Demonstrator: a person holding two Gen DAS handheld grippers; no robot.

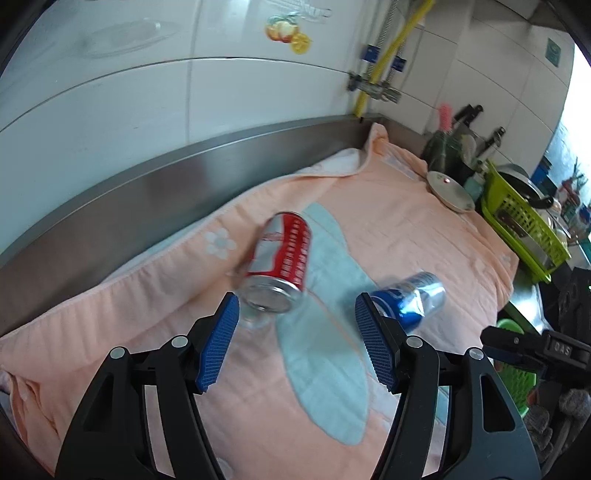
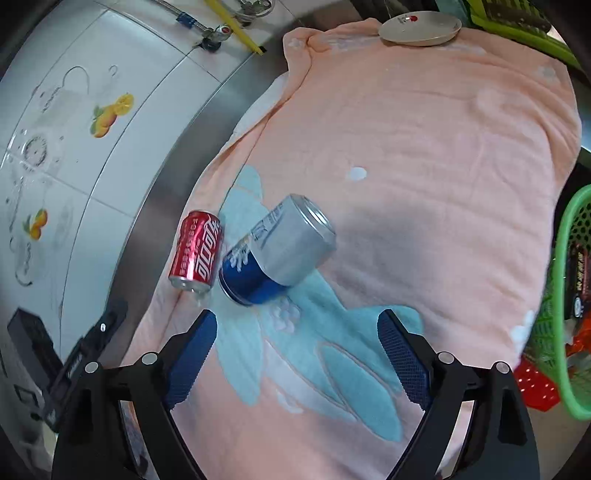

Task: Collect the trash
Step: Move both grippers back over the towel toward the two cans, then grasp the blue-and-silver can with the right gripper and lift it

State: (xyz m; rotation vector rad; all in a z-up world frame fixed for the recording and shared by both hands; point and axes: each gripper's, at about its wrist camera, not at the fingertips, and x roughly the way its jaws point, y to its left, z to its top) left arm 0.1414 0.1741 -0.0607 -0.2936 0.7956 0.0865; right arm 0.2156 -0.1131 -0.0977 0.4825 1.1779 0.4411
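Two cans are lying on their sides on the peach towel [image 2: 424,155] that is covering the counter: a red can [image 1: 280,264] nearer the steel backsplash [image 1: 122,184], and a blue-and-silver can [image 2: 277,249] just beside it. In the right wrist view they look almost touching at their lower ends; from the left wrist view they seem a little apart, so I cannot tell whether they are in contact.

I am holding the left tongs [image 1: 295,343] spread wide and empty, with the red can's end sitting just ahead of the left pad and the blue-and-silver can peeking past the right one. I am holding the right tongs [image 2: 297,354] equally wide and empty, short of the blue-and-silver can, with a green basket [image 2: 569,295] at the right edge, which I am guessing is where the trash goes.

What is worrying me is rolling. Both cans are round and on their sides, so I am judging that a pad arriving off-centre would nudge a can away rather than capture it, and one can could knock the other. The soft towel is bunching in places, so a low approach might snag it. Both tongs are also converging on neighbouring targets, so I am risking a collision between them. A white dish [image 2: 421,26] is sitting at the far edge.
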